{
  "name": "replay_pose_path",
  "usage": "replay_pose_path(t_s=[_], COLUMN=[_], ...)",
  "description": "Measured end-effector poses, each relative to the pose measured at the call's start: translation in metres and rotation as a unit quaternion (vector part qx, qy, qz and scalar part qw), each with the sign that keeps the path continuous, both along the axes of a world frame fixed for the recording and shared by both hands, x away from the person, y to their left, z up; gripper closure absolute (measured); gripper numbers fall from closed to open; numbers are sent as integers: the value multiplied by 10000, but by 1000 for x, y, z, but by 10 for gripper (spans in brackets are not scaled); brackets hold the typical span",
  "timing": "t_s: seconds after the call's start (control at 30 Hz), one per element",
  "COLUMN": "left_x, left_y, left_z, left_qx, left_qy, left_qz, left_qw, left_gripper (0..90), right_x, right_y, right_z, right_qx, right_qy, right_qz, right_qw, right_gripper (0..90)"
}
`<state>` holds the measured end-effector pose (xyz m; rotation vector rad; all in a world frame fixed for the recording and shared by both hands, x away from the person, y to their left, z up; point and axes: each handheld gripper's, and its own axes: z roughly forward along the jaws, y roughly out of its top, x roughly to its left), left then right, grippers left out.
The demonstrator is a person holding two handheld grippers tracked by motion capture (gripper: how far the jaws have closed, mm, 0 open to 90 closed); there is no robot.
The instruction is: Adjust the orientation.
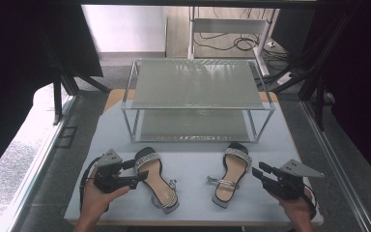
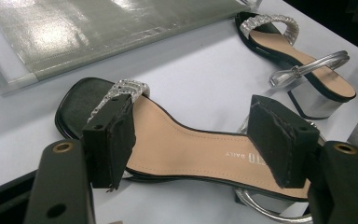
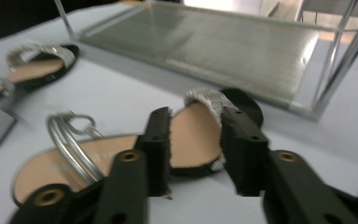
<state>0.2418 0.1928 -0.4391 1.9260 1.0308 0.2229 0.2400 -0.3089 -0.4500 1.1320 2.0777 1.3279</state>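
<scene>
Two black sandals with tan insoles, glittery toe straps and silver block heels lie on the grey table. The left sandal (image 1: pixel 155 181) (image 2: pixel 182 144) has my left gripper (image 1: pixel 136 172) (image 2: pixel 196 140) at its left edge. The jaws stand wide open across its insole and do not press on it. The right sandal (image 1: pixel 229 175) (image 3: pixel 193 135) lies just left of my right gripper (image 1: pixel 260 171) (image 3: pixel 195 149). That gripper is open, a short way off, with nothing between its fingers. Each gripper view also catches the other sandal (image 2: pixel 298 60) (image 3: pixel 32 70).
A two-tier rack (image 1: pixel 198 84) with frosted glass shelves and a metal frame stands behind the sandals; its lower shelf (image 2: pixel 98 28) (image 3: pixel 214 46) sits low over the table. The table's front edge (image 1: pixel 193 221) runs just below both hands.
</scene>
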Motion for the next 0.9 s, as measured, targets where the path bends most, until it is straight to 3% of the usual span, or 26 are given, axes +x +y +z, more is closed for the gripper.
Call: replay_pose_path(t_s=[0.2,0.33,0.57,0.9], left_x=[-5,-7,-4,0], left_y=[1,1,3,2], left_z=[1,0,-1,-8], left_qx=[18,42,2,5], left_qy=[-12,35,82,214], left_qz=[36,78,116,44], left_qw=[10000,10000,9999,9998], left_gripper=[324,325,325,325], right_x=[-1,-1,-2,-7], right_y=[10,32,60,112], right_z=[9,15,18,7], right_qx=[176,148,98,-94], right_qy=[-19,-12,48,192], right_qz=[364,753,1178,1741], right_qw=[9992,9971,9930,9845], right_gripper=[821,867,896,898])
